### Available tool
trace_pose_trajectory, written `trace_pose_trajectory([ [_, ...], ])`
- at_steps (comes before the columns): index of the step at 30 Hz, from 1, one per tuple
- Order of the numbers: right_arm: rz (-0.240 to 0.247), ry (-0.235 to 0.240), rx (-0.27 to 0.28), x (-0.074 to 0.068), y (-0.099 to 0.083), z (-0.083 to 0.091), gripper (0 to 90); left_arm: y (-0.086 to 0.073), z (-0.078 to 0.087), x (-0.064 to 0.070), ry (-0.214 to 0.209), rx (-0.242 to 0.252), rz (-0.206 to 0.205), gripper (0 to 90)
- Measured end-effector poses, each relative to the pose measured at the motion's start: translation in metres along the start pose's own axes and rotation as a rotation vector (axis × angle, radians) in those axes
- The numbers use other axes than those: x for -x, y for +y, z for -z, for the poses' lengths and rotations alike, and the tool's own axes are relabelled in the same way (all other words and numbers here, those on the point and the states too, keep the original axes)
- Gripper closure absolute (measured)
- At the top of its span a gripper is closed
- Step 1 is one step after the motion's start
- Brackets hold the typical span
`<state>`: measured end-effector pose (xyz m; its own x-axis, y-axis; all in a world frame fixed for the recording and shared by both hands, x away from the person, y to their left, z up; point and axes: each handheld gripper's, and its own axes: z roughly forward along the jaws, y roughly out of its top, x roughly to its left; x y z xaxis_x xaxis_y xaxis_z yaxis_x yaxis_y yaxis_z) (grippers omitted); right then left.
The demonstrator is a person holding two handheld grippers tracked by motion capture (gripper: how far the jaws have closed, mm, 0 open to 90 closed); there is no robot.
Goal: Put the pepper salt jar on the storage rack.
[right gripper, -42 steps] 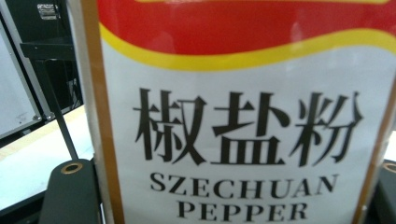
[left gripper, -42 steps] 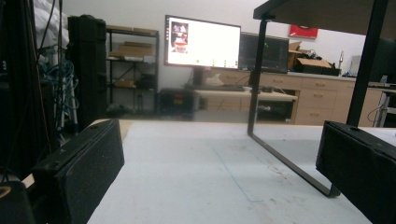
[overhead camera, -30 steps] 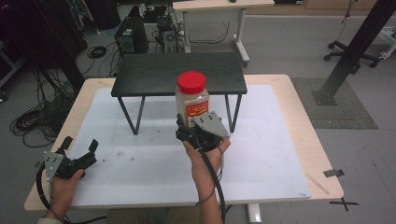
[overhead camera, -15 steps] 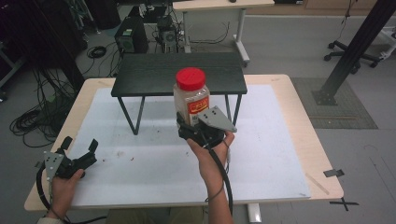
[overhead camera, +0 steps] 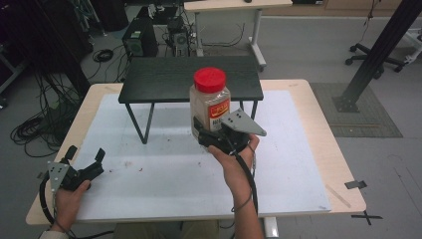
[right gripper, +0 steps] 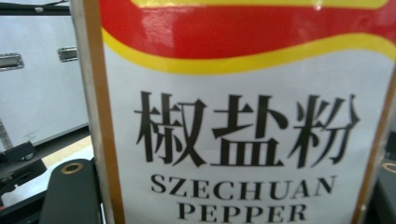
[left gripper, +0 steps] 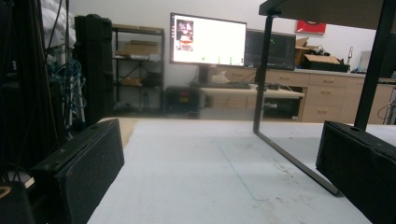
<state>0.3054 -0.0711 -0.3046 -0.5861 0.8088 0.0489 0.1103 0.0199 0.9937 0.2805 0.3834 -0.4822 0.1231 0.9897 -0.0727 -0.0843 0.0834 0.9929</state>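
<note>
- Jar count is one: a single spice jar [overhead camera: 210, 102] with a red lid, upright, held above the middle of the worktop [overhead camera: 298, 149], just in front of the near edge of the black stand.
- One black stand [overhead camera: 189, 78] sits on the far half of the white mat [overhead camera: 164, 174]; its thin metal legs rest on the mat.
- Two tools are in play. The right tool [overhead camera: 211, 135] is clamped on the lower part of the jar, with one hand [overhead camera: 234, 162] behind it.
- Up close in the right gripper view, the jar's label [right gripper: 243, 130] reads "SZECHUAN PEPPER" beneath three Chinese characters, with a red and yellow band above.
- The left tool [overhead camera: 85, 158] lies low at the near left corner of the mat, jaws spread wide with nothing between them, gripped by the other hand [overhead camera: 67, 199].
- In the left gripper view, one leg of the stand [left gripper: 280, 140] runs down to the mat between the two black jaws.
</note>
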Motion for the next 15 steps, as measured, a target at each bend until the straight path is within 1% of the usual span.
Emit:
trace_pose_trajectory([
  [4, 0.006, 0.017, 0.002, 0.003, 0.004, 0.001, 24.9, 0.000, -0.001, 0.001, 0.007, -0.008, -0.007, 1.4],
  [5, 0.001, 0.028, 0.004, 0.006, 0.006, 0.001, 24.9, 0.000, -0.001, 0.001, 0.008, -0.010, -0.010, 1.4],
  [10, -0.013, 0.044, 0.011, 0.011, 0.009, 0.003, 25.0, 0.000, -0.001, 0.003, 0.016, -0.010, -0.040, 1.4],
  [15, -0.017, 0.066, 0.013, 0.019, 0.014, 0.004, 25.0, 0.000, -0.001, 0.004, 0.026, -0.016, -0.044, 1.3],
])
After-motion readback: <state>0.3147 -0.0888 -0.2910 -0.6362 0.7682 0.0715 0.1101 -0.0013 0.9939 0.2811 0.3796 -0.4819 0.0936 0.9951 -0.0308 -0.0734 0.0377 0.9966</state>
